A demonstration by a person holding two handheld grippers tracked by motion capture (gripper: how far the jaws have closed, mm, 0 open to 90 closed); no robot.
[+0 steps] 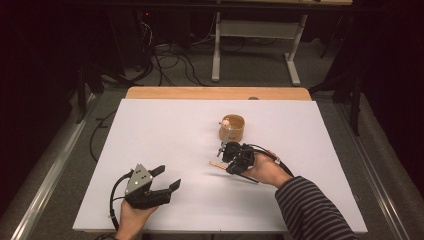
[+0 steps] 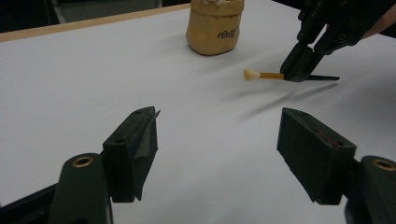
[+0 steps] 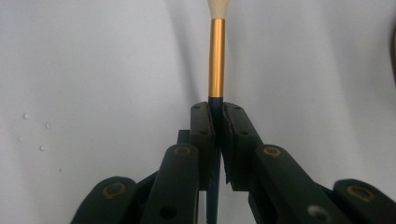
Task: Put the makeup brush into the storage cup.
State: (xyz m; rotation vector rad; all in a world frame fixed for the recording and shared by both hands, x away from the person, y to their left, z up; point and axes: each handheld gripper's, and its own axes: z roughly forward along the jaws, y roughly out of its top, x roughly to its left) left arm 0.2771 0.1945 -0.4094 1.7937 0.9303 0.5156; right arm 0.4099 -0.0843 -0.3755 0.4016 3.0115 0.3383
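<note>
Gripping a small brush (image 3: 216, 56) by its dark handle, right gripper (image 1: 226, 156), jaws clamped together on it, right of centre in the high view; brush level just above the white table (image 1: 165, 130), pale tip pointing left; tan cup (image 1: 232, 127) just above it in frame; left gripper (image 1: 167, 178), lower left, jaws apart, holding nothing.

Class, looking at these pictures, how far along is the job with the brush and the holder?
Done: the right gripper is shut on the brush, lifted off the white table. In hand: carrying it near the tan holder, which already contains something. Left: probably placing the brush inside. The left gripper rests open.
</note>
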